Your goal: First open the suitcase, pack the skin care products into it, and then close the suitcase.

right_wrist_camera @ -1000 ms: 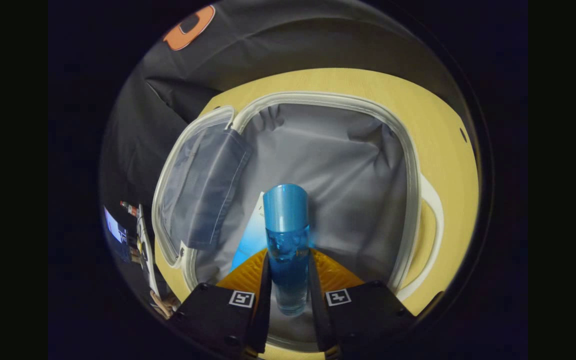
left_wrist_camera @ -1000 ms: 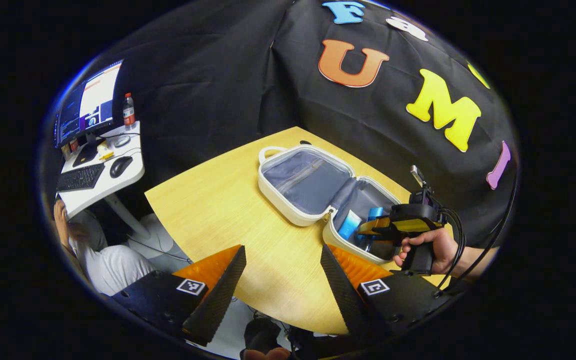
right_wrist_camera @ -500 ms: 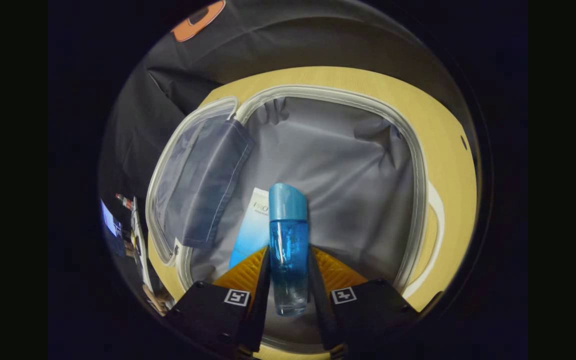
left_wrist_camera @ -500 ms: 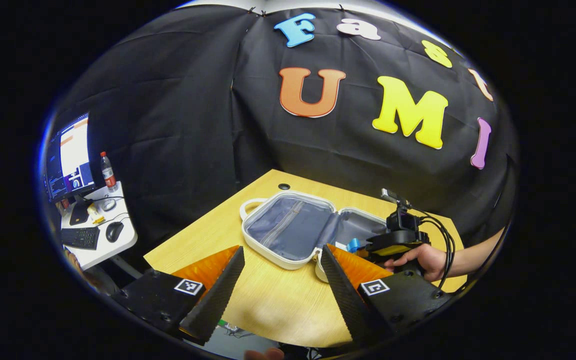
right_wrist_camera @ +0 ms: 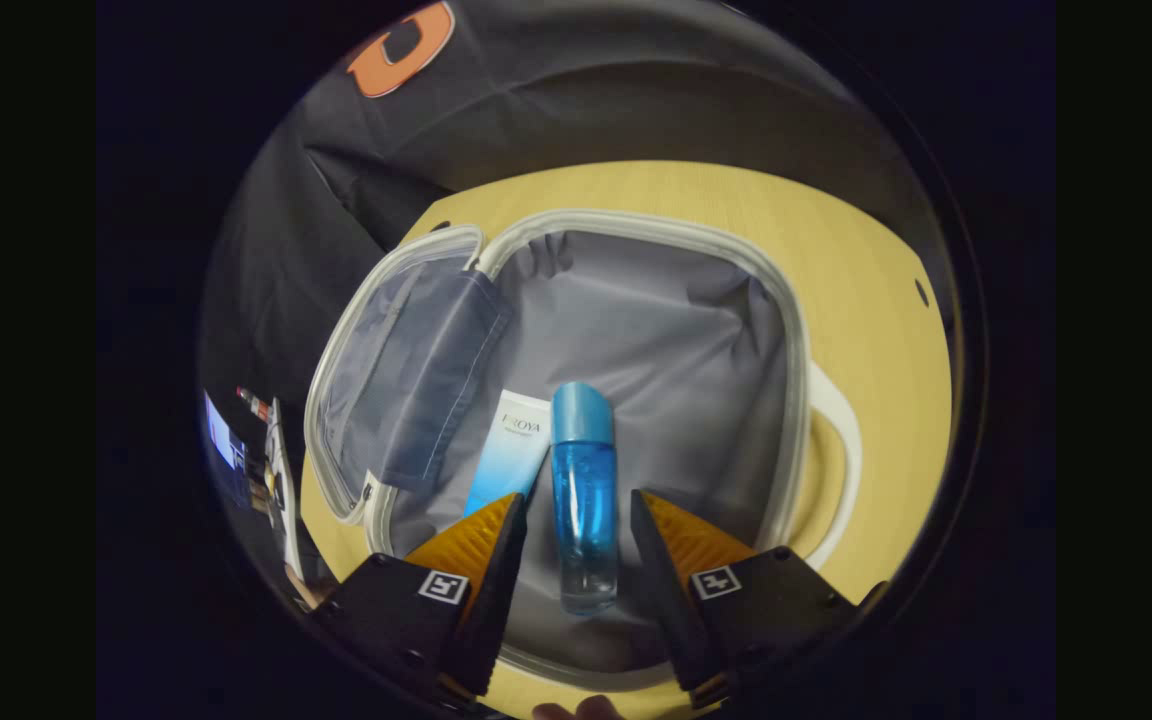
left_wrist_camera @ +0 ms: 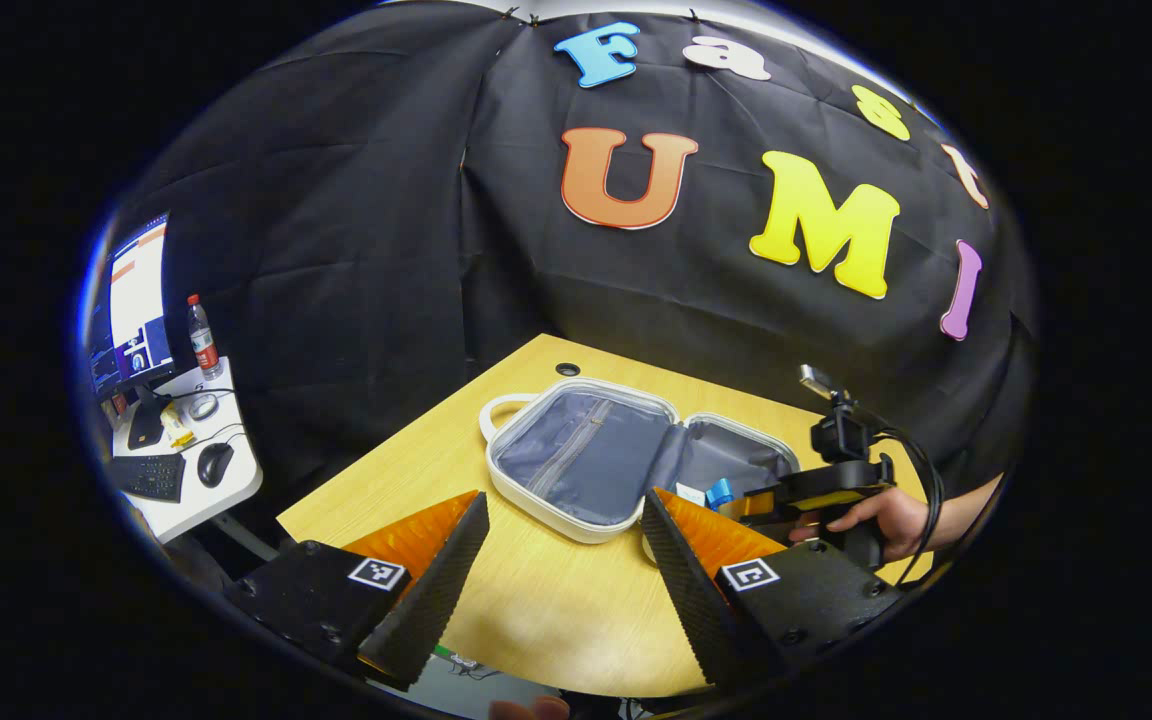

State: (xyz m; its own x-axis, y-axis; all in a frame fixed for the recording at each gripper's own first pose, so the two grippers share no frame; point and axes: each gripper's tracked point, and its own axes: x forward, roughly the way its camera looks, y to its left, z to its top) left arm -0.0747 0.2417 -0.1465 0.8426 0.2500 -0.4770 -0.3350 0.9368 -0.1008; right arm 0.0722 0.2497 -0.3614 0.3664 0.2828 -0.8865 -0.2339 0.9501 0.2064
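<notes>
The white suitcase (left_wrist_camera: 548,512) lies open on the wooden table (left_wrist_camera: 526,610), its grey-lined lid (left_wrist_camera: 576,455) flat to the left. In the right gripper view a blue bottle (right_wrist_camera: 583,490) lies on the grey lining of the suitcase (right_wrist_camera: 798,400), beside a blue-and-white tube (right_wrist_camera: 511,455). My right gripper (right_wrist_camera: 576,497) is open, a finger on each side of the bottle with a gap on both sides. The left gripper view shows that right gripper (left_wrist_camera: 748,503) in a hand over the suitcase's right half. My left gripper (left_wrist_camera: 564,495) hangs open and empty above the table's near part.
A white desk (left_wrist_camera: 226,490) with a monitor (left_wrist_camera: 131,305), keyboard, mouse and a water bottle (left_wrist_camera: 201,338) stands off the table's left side. A cable hole (left_wrist_camera: 567,370) marks the table's far edge, close to the black cloth wall.
My right gripper has opened and let go of the blue bottle, which now lies in the suitcase next to the tube. The left gripper tilted up and has since held nearly still.
</notes>
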